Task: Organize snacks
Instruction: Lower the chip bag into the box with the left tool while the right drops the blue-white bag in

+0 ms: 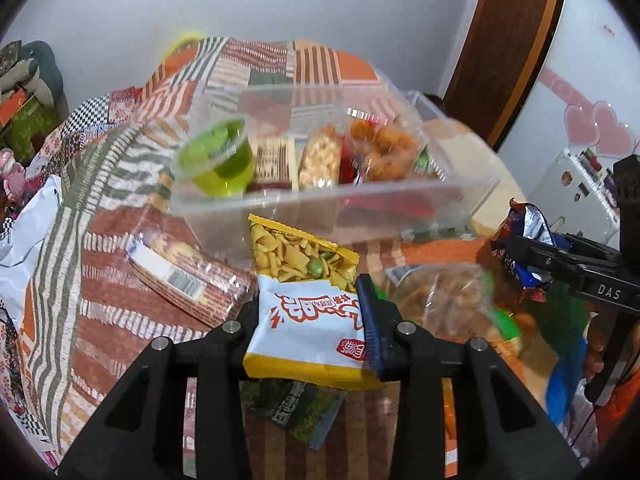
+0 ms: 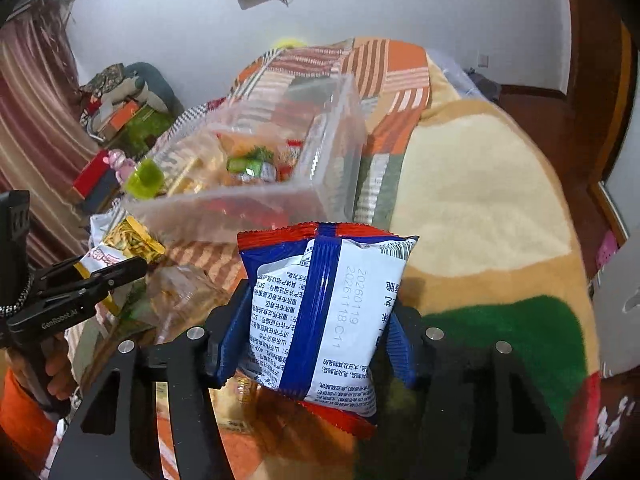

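Left gripper point(image 1: 316, 320) pinches a yellow-and-white snack packet point(image 1: 304, 304). Right gripper point(image 2: 316, 332) clamps a blue-and-white snack bag point(image 2: 320, 316). Beyond both sits a clear plastic bin point(image 1: 360, 196).

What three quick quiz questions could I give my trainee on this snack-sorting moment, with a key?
1. True or false: the left tongs hold a yellow and white snack packet.
2. Which packet do the right tongs grip? A) the green jelly cup B) the blue and white packet C) a clear bag of biscuits
3. Fill in: the jelly cup sits at one end of the clear plastic ____.

Key: 1 true. 2 B. 3 box; other snacks already lie in it, and it rests on the striped patchwork blanket.
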`<state>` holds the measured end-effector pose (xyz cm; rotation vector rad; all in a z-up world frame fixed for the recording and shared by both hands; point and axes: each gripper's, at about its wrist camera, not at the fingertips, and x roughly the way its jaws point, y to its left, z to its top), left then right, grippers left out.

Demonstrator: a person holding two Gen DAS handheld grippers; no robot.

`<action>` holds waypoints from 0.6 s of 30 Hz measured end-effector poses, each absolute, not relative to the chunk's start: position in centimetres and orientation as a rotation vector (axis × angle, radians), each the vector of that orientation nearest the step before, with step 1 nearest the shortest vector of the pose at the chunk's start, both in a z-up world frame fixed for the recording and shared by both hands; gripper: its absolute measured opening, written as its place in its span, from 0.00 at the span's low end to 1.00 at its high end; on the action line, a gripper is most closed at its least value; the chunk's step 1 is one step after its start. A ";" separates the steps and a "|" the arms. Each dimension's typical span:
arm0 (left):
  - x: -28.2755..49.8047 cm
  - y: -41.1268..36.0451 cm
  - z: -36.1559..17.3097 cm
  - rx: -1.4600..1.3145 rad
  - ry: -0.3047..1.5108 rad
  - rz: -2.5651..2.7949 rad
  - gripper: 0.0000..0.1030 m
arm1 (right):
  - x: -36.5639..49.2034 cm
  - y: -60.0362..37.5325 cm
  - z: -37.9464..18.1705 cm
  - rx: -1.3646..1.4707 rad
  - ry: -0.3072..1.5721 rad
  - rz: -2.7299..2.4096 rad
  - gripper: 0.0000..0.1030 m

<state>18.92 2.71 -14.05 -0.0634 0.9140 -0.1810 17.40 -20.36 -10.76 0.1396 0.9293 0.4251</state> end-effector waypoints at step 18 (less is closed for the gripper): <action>21.0 1.6 -5.5 -0.040 0.709 -0.182 0.36 | 20.1 -18.1 -4.4 0.095 0.723 0.467 0.55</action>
